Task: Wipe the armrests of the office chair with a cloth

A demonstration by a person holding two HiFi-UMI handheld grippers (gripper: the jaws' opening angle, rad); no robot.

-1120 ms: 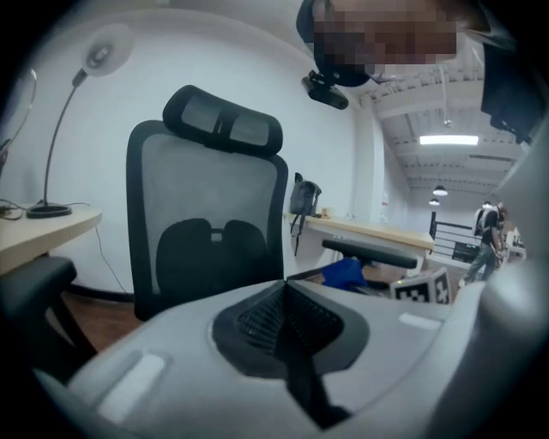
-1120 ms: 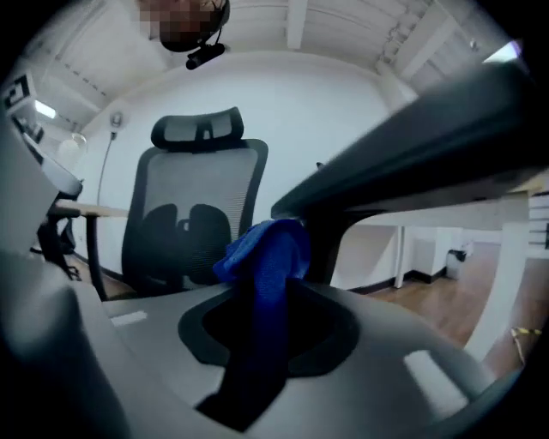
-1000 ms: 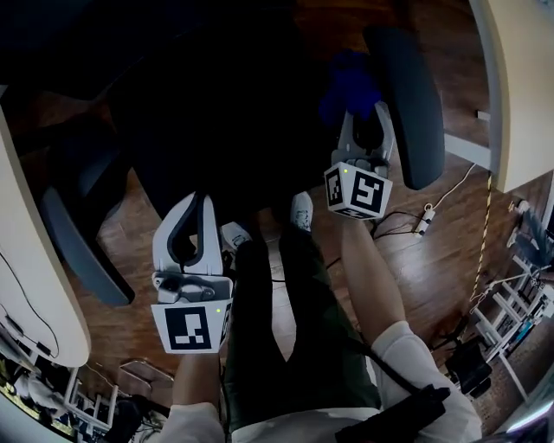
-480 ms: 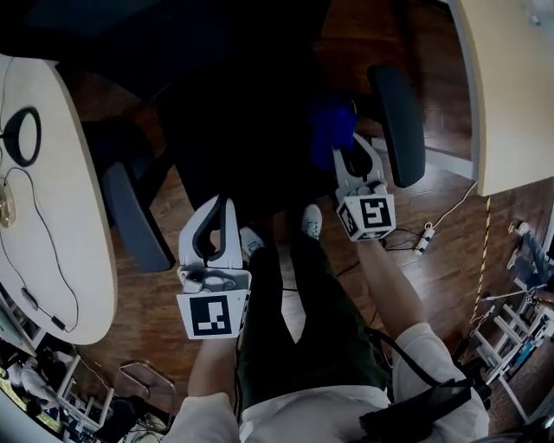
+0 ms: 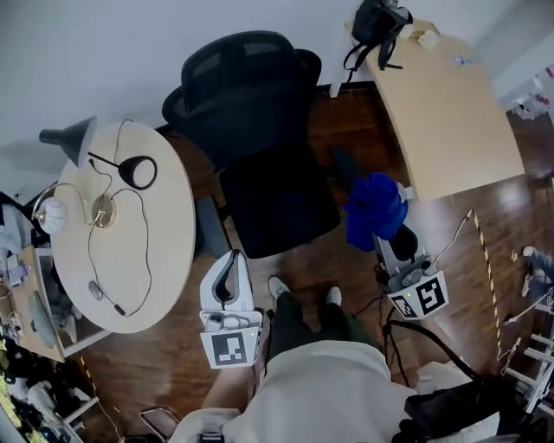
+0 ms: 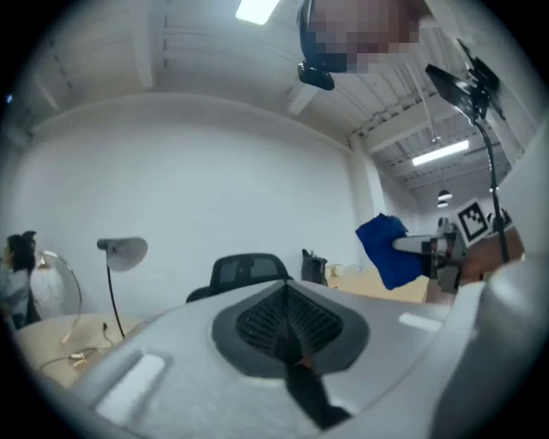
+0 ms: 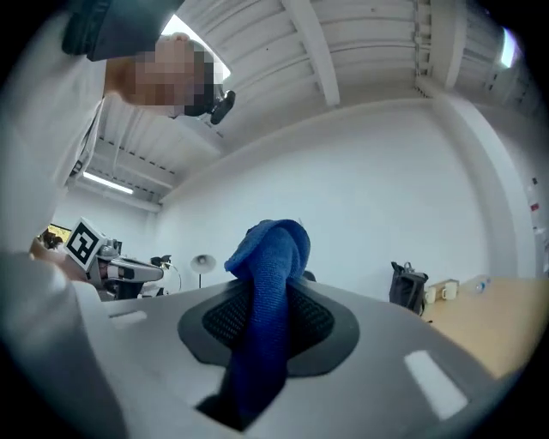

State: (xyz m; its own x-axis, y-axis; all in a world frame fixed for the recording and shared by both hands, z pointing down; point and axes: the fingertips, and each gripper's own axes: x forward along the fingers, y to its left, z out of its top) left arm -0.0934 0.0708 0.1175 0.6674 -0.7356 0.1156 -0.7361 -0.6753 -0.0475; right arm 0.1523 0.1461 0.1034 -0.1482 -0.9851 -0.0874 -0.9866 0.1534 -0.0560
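Note:
The black office chair (image 5: pixel 260 130) stands in the middle of the head view, its left armrest (image 5: pixel 209 227) beside the seat and its right armrest (image 5: pixel 345 165) on the far side. My right gripper (image 5: pixel 388 234) is shut on a blue cloth (image 5: pixel 374 209), held in the air right of the seat and clear of the armrest. In the right gripper view the cloth (image 7: pixel 270 291) stands up between the closed jaws. My left gripper (image 5: pixel 231 257) hangs near the seat's front left corner, shut and empty. The left gripper view shows the chair (image 6: pixel 249 269) and cloth (image 6: pixel 386 249) ahead.
A round pale table (image 5: pixel 164 260) with a lamp (image 5: pixel 69 137) and cables stands close on the left. A wooden desk (image 5: pixel 450 112) with a black bag (image 5: pixel 379 24) stands at the right. A yellow-black cable (image 5: pixel 480 251) and white cords lie on the wood floor.
Both grippers have pulled back from the chair toward me. The cloth has come away from the right armrest, and the head view now takes in the whole chair and both tables.

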